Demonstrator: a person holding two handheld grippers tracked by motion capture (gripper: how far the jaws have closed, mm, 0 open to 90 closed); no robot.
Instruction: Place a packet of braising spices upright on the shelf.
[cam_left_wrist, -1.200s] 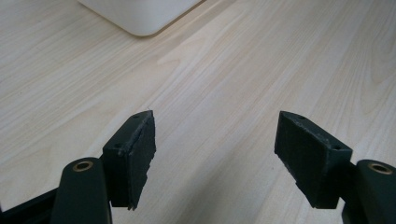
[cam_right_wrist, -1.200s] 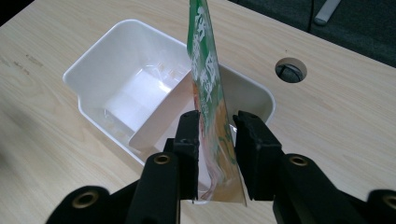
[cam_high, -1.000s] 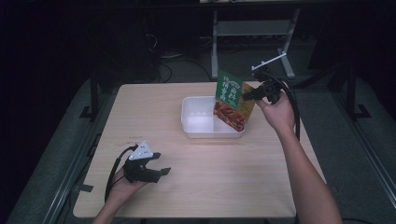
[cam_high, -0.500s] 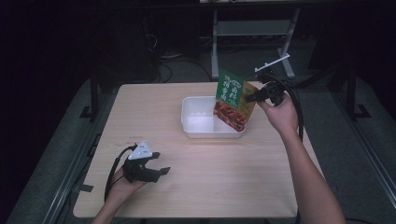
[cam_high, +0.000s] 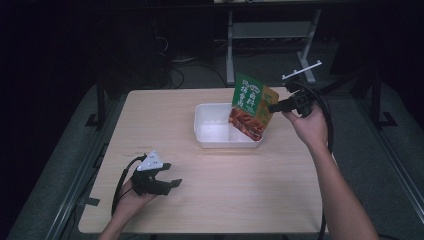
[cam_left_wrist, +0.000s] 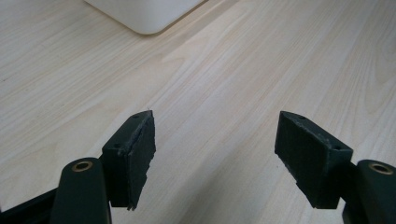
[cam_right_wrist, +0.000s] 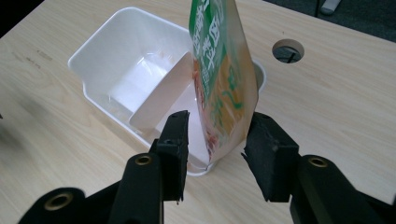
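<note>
2 jaws of the right gripper (cam_right_wrist: 215, 140) have just been opening, no longer pressing the snack pouch (cam_right_wrist: 222, 70) between them, over the white tray (cam_right_wrist: 100, 46). Left gripper (cam_left_wrist: 215, 154) rests apart, empty.

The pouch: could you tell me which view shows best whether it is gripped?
The right gripper view: the pouch stands between the right gripper jaws, which have just been opening, with gaps beside it. The high view shows it leaning in the tray.

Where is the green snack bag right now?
In the high view the snack bag stands tilted in the white tray's right compartment, beside the right gripper.
</note>
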